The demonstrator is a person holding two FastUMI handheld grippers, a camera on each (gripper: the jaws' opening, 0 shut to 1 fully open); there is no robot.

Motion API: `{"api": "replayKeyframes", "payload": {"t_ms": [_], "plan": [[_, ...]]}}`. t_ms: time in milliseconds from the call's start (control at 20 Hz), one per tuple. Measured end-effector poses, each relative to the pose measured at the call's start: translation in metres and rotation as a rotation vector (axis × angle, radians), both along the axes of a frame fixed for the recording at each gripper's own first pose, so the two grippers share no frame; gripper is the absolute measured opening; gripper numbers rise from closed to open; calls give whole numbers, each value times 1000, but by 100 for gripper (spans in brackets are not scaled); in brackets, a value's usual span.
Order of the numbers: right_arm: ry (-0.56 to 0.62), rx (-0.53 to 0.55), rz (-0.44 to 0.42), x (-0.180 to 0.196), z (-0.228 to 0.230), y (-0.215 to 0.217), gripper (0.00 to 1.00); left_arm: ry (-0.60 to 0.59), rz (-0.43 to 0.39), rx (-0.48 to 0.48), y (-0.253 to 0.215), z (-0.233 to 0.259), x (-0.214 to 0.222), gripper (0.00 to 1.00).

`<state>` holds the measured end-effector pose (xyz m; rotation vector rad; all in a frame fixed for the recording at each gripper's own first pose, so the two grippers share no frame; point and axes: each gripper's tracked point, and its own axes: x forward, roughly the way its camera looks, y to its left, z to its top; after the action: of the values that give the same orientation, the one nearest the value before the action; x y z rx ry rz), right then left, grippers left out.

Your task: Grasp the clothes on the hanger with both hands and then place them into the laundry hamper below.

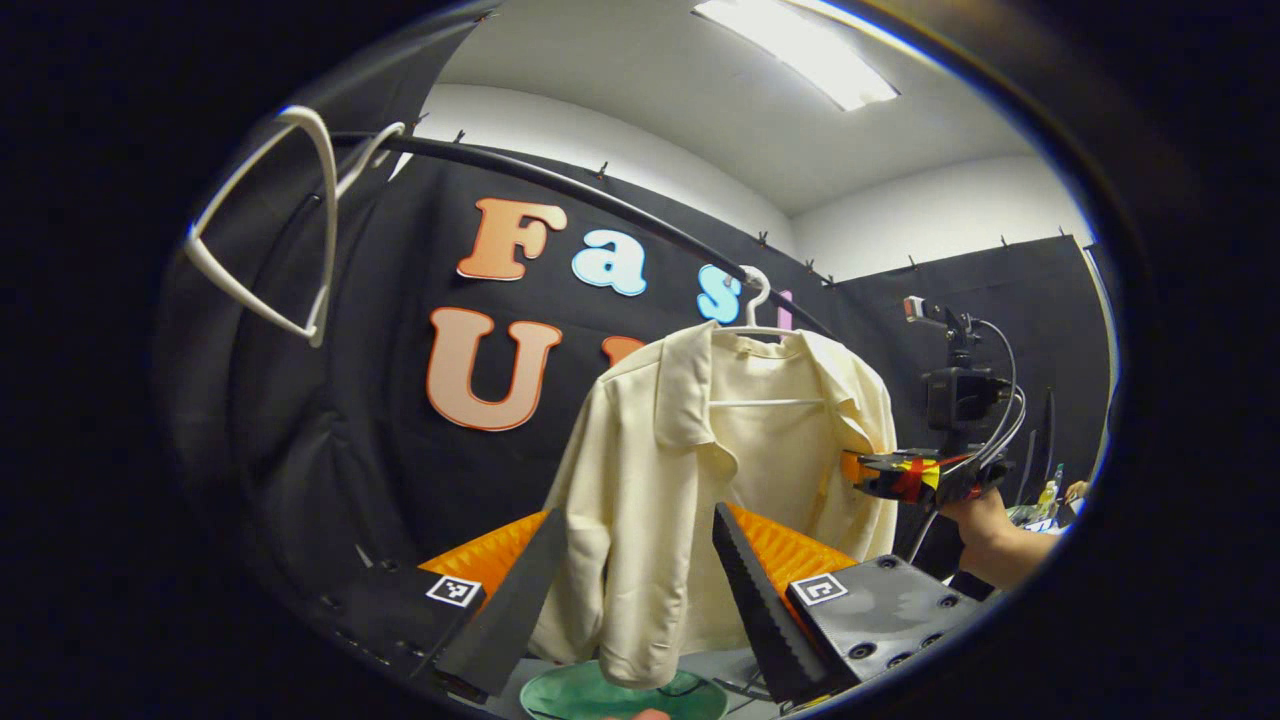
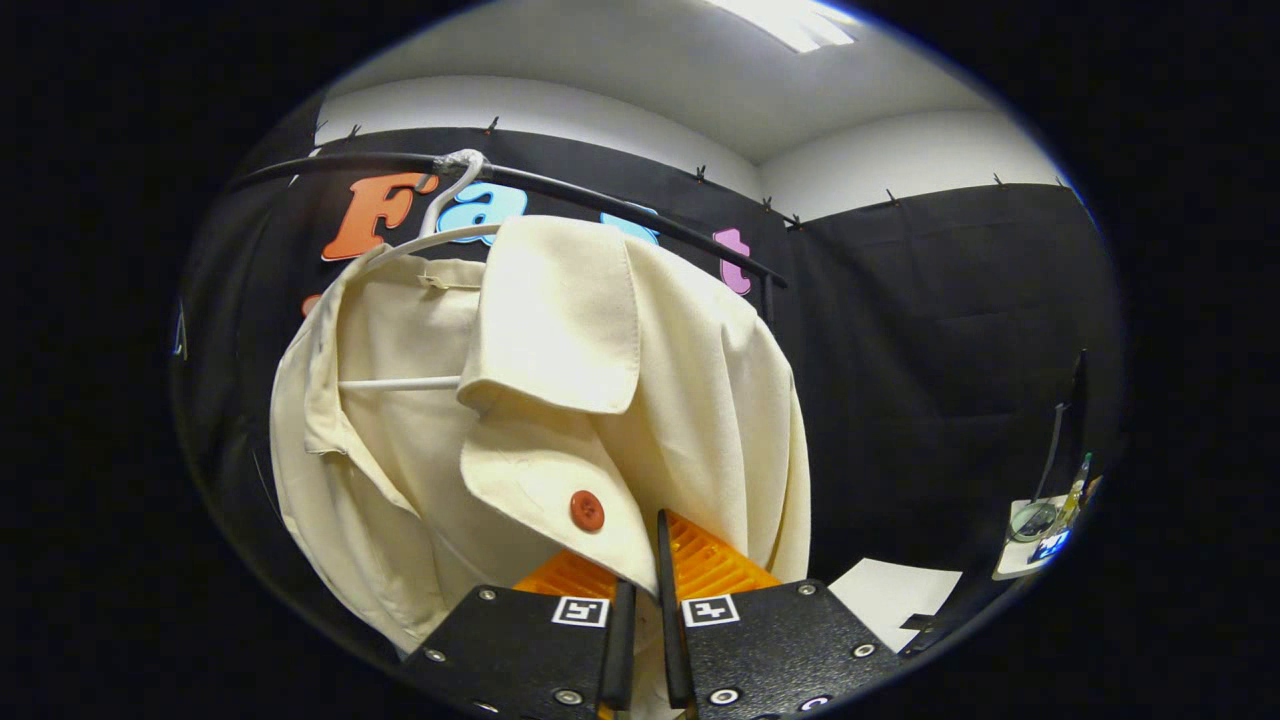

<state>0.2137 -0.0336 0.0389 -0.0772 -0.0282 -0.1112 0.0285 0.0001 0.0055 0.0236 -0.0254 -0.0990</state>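
While the cream jacket (image 2: 560, 400) hung on its hanger (image 1: 757, 300), right tongs (image 2: 640, 590) pinched its front hem, left tongs (image 1: 640, 590) gaped before its sleeve, hamper drop unstarted.

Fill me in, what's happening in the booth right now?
A person is taking a cream jacket off a white hanger on the black rail, a gripper in each hand. The right gripper is shut on the jacket's front edge near the red button. The left gripper is open, the near sleeve hanging between its fingers. The jacket is still on the hanger. A second, bare hanger hangs farther along.
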Motion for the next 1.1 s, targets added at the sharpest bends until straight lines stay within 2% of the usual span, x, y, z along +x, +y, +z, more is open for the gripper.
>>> {"api": "replayKeyframes", "payload": {"t_ms": [50, 250, 300, 400, 450, 500, 700, 850, 1000, 1100], "plan": [[-4, 6, 27, -5, 4, 2, 4, -1, -29, -7, -11, -1, 9, 96], [-34, 3, 99, -35, 23, 10, 1, -5, -78, 0, -43, -20, 59, 96], [-33, -3, 115, -39, 26, 11, 1, -3, -75, 20, -48, -29, 75, 93], [-27, -10, 132, -43, 28, 11, 1, 8, -39, 82, -51, -47, 108, 100], [-26, -9, 138, -44, 29, 10, 1, 15, -12, 102, -52, -53, 123, 100], [-23, -6, 143, -45, 28, 11, 1, 15, -4, 105, -59, -57, 136, 97], [-20, -4, 146, -43, 30, 8, 1, -29, 18, 74, -78, -55, 174, 97], [-22, -8, 142, -44, 31, 7, 1, -63, 107, 111, -68, -55, 195, 98], [-24, -2, 137, -46, 30, 2, 2, -84, 285, 231, -27, -53, 203, 96], [-23, 0, 129, -44, 28, -2, 2, -106, 367, 320, -6, -49, 198, 97]]}}
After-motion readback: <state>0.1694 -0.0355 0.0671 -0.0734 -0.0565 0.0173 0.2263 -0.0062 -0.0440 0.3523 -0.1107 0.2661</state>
